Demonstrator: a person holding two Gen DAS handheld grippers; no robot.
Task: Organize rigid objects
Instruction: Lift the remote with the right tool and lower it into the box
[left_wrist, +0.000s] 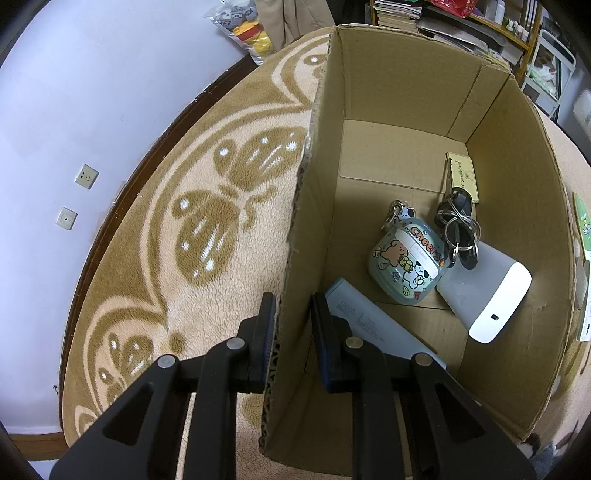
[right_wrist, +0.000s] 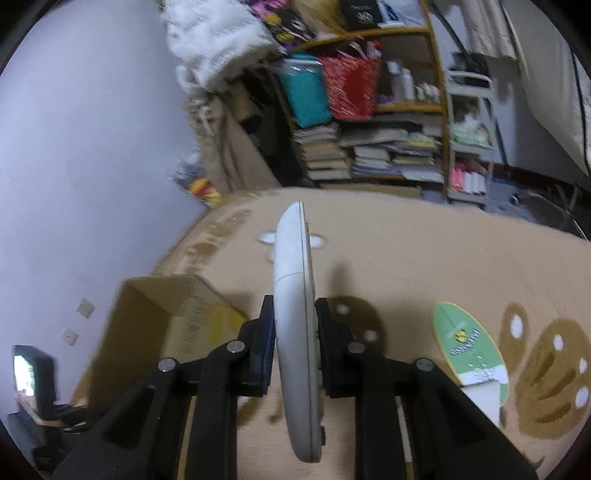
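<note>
pinching the white remote (right_wrist: 295, 332) edge-on at mid-length above the blanket, the right hand-held gripper (right_wrist: 294, 332) holds something light, stiff and slick, while the left hand-held gripper (left_wrist: 293, 325) clamps the cardboard box (left_wrist: 306, 221) wall.

box (left_wrist: 406, 92): matt corrugated cardboard | blanket (left_wrist: 184, 221): fuzzy fleece | remote (right_wrist: 295, 314): smooth white plastic | keys (left_wrist: 458, 229): shiny metal

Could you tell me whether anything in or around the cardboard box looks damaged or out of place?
The cardboard box has no top flaps, and the near wall's cut edge is ragged. The left gripper straddles that wall. Inside, the key bunch lies partly on the white device.
</note>
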